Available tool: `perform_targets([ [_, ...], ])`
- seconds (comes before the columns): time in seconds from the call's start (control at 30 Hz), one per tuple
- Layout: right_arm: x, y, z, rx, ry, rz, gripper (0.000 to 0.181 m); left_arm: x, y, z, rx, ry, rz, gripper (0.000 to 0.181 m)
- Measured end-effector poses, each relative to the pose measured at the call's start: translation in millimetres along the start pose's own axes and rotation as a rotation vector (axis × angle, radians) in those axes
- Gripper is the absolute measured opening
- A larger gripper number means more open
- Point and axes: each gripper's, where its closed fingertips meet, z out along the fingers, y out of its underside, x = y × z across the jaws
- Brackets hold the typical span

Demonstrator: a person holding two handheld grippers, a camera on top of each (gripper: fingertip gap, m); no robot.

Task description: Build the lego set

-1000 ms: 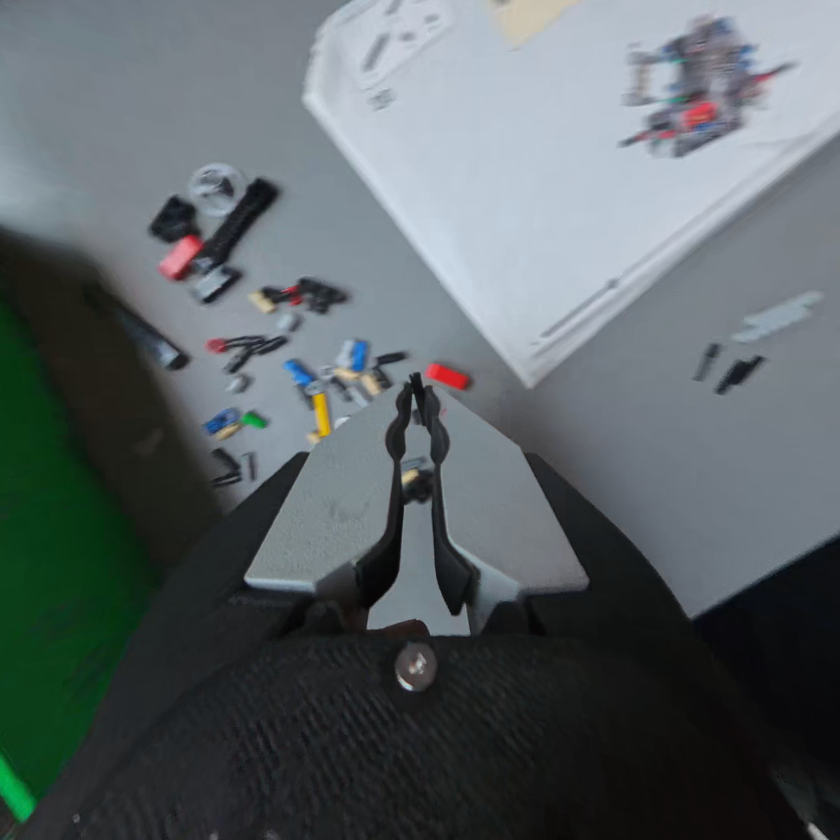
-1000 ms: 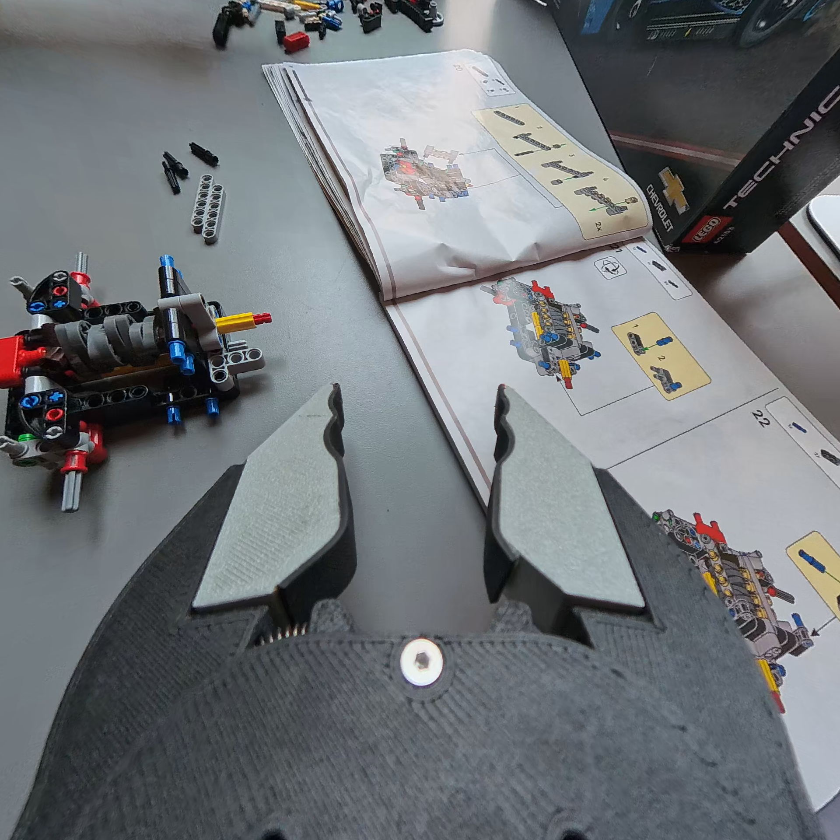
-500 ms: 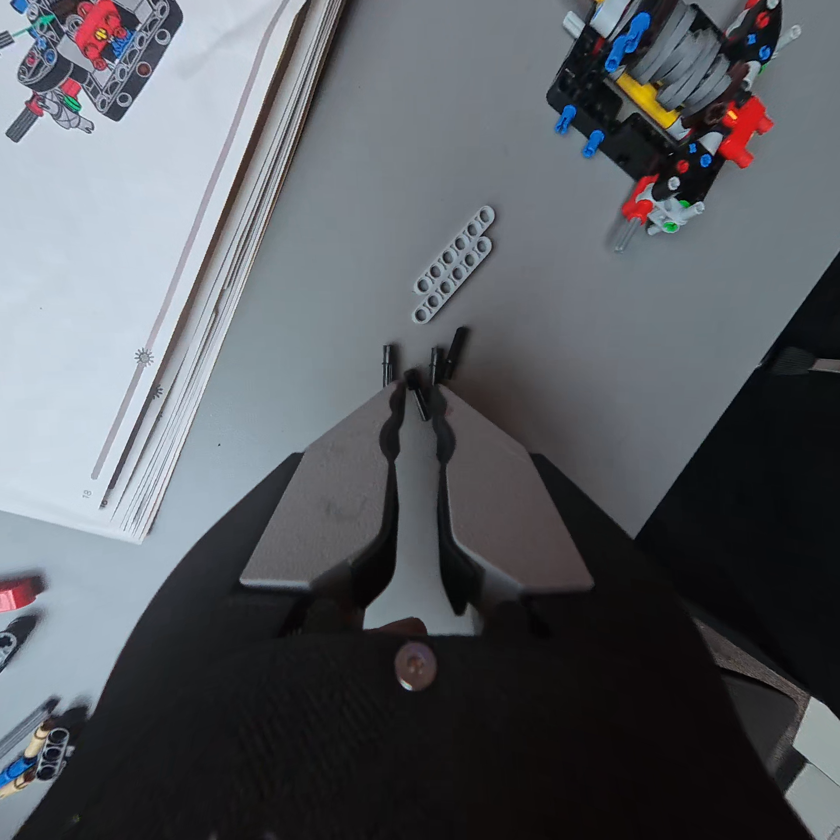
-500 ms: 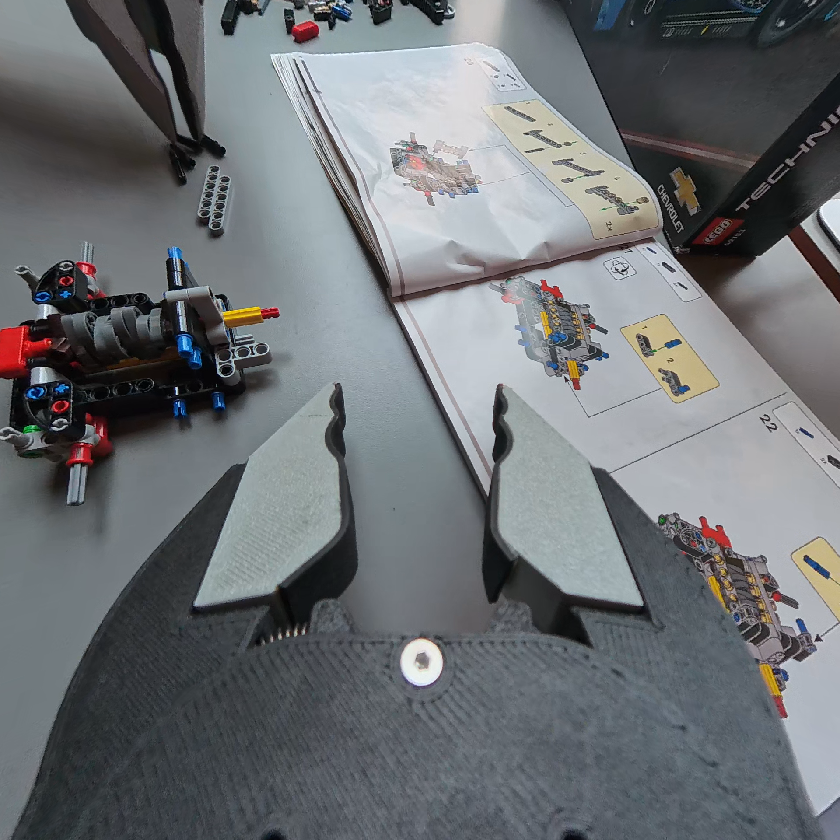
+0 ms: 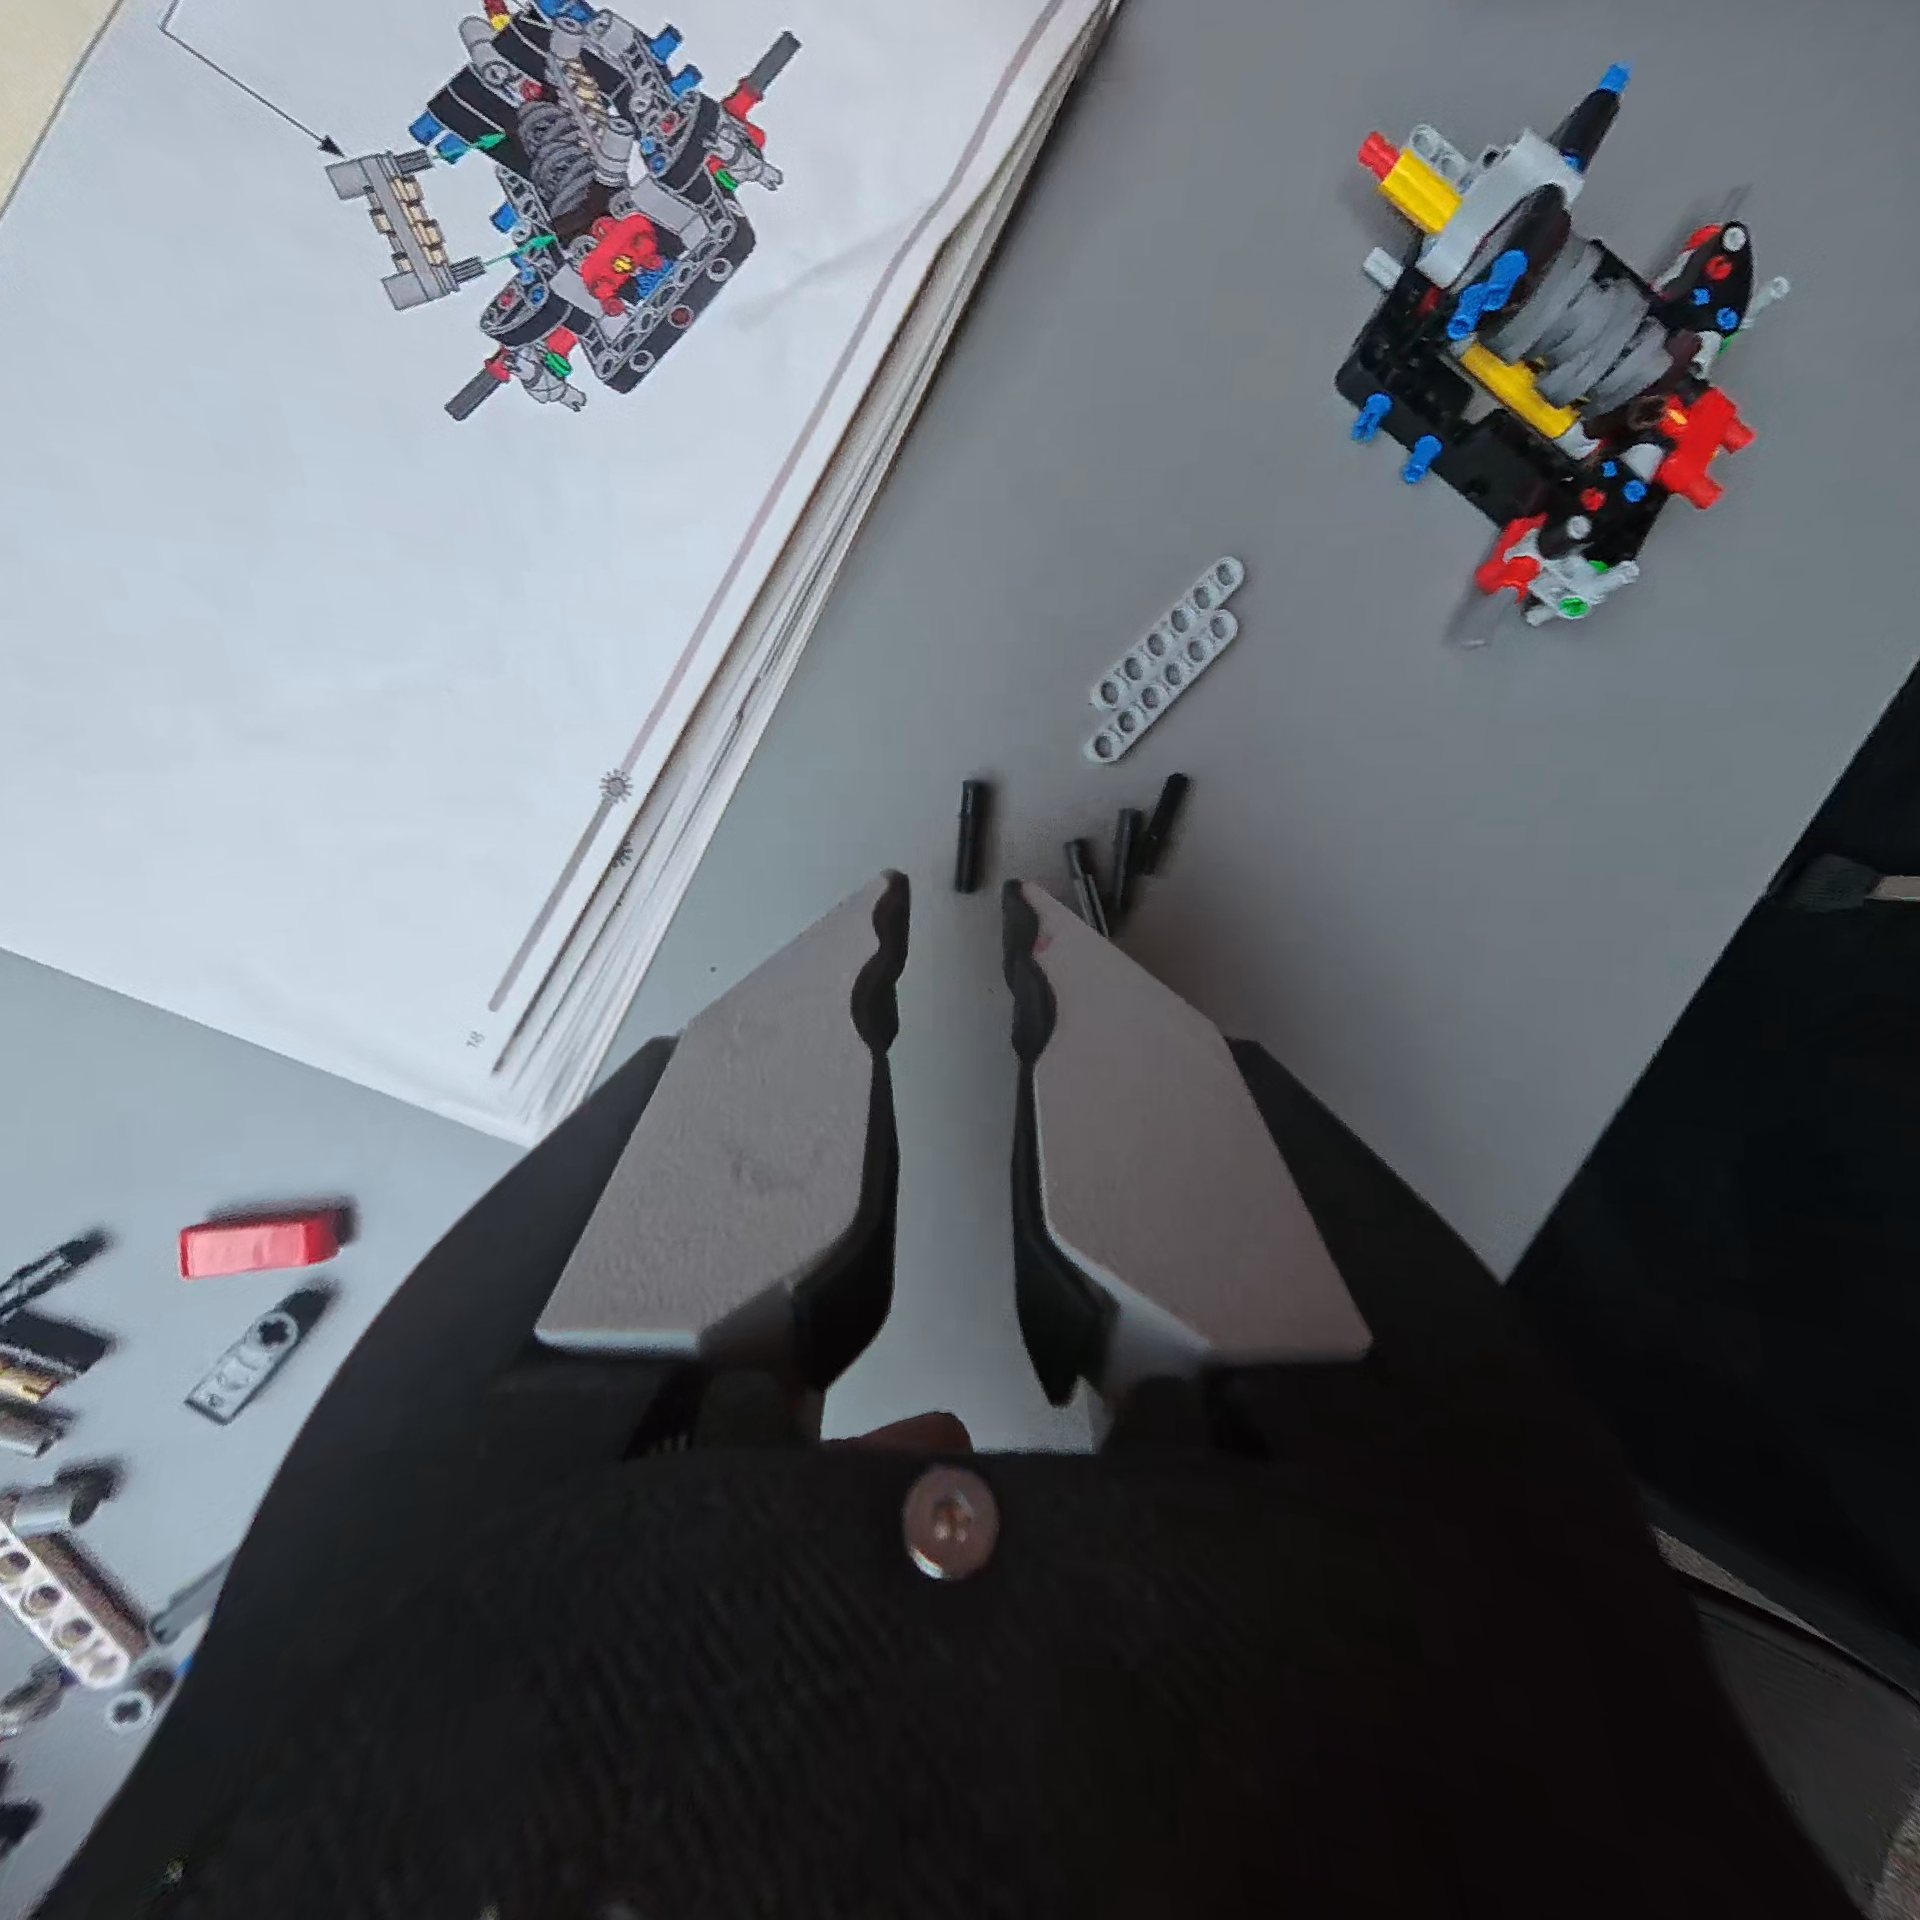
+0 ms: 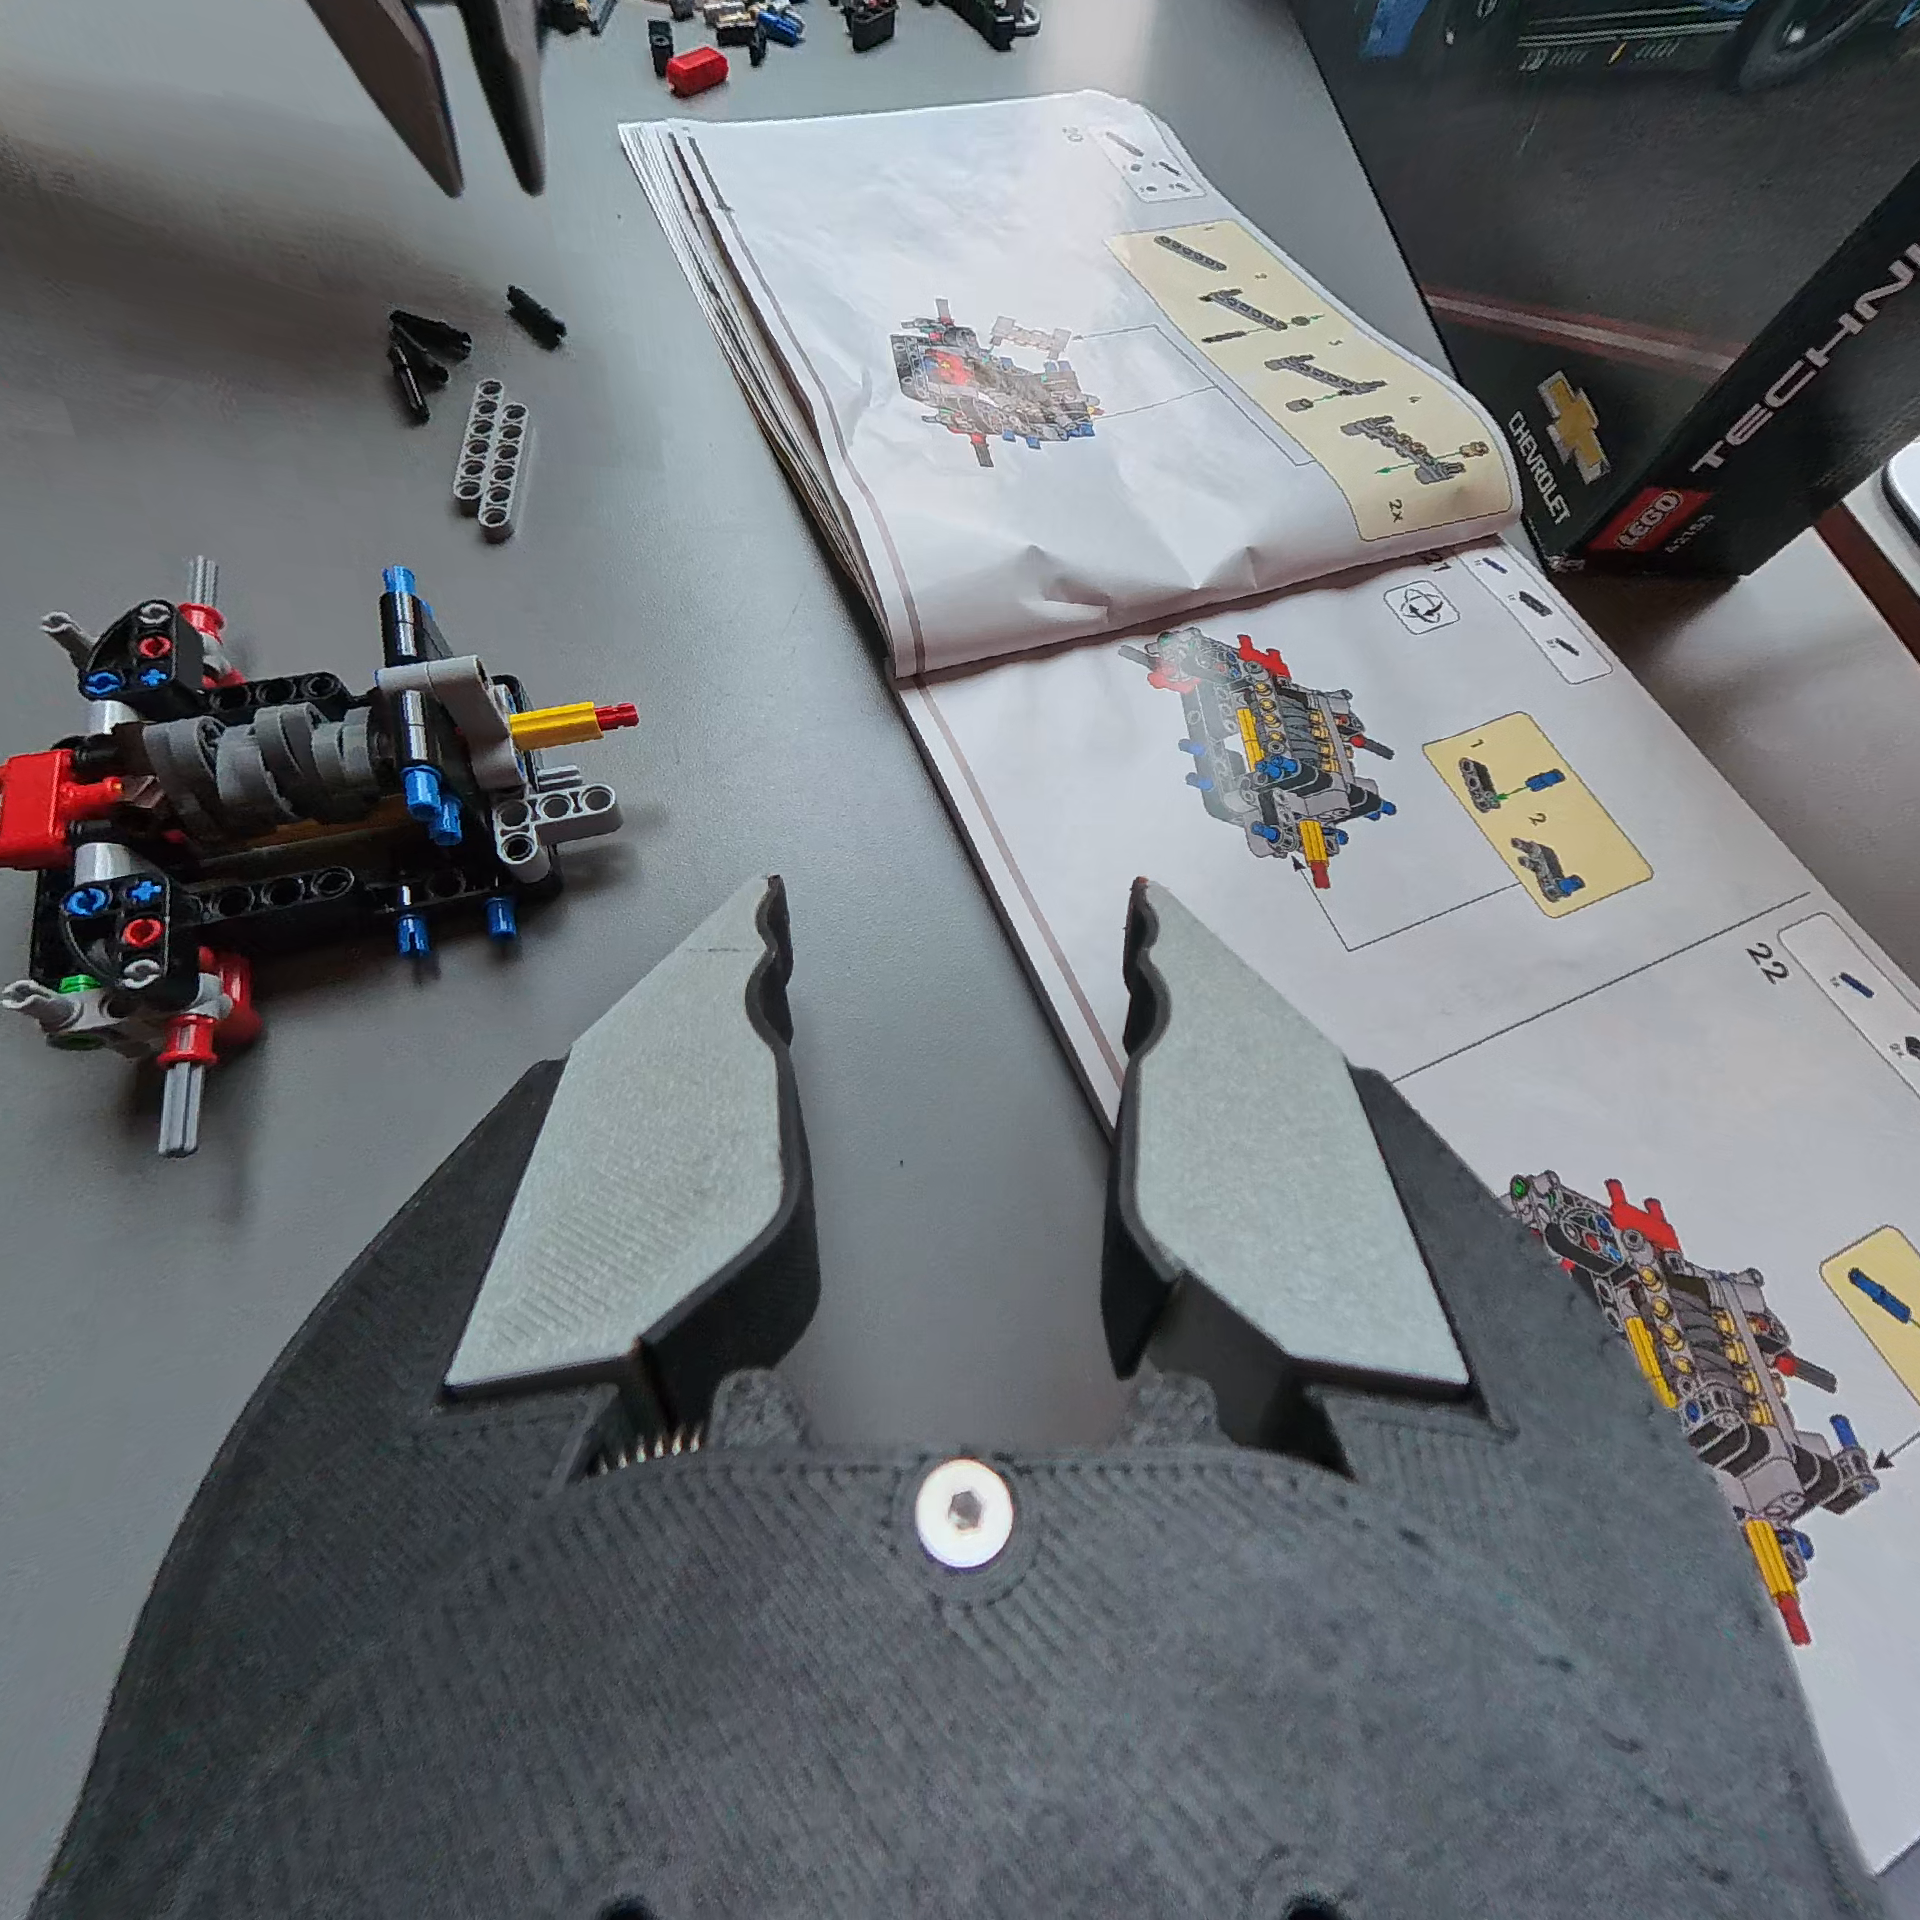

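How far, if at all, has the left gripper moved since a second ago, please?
Yes. The left gripper swung from the loose parts pile to the black pins beside the two grey beams, released one there, and now hangs above them, jaws slightly open.

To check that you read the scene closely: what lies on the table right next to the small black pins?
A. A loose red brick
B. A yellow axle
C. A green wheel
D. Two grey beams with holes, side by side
D: two grey beams lie side by side on the table, next to the black pins; the red brick lies far off.
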Motion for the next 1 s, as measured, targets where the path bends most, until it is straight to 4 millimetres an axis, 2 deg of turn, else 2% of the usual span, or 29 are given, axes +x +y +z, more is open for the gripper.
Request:
perform_targets([
  [0.13, 0, 0, 0, 0.003, 0.004, -0.001, 0.061, 2, 8, 19, -0.033, 0.111, 0.015, 0.010],
  [0.2, 0, 0, 0, 0.002, 0.004, 0.001, 0.061, 7, 7, 22, -0.022, 0.149, 0.049, 0.002],
  [0.37, 1, 0, 0, 0.000, -0.002, 0.007, 0.061, 19, 11, 23, -0.058, 0.221, 0.084, 0.000],
  [0.63, 0, 0, 0, 0.002, -0.006, 0.011, 0.061, 31, 9, 11, -0.024, 0.288, 0.101, 0.011],
  [0.83, 0, 0, 0, 0.002, -0.006, 0.009, 0.061, 27, 13, -5, 0.062, 0.216, 0.067, 0.012],
  [1.0, 0, 0, 0, -0.002, -0.006, 0.010, 0.061, 11, 14, -11, 0.186, 0.100, 0.026, 0.016],
])
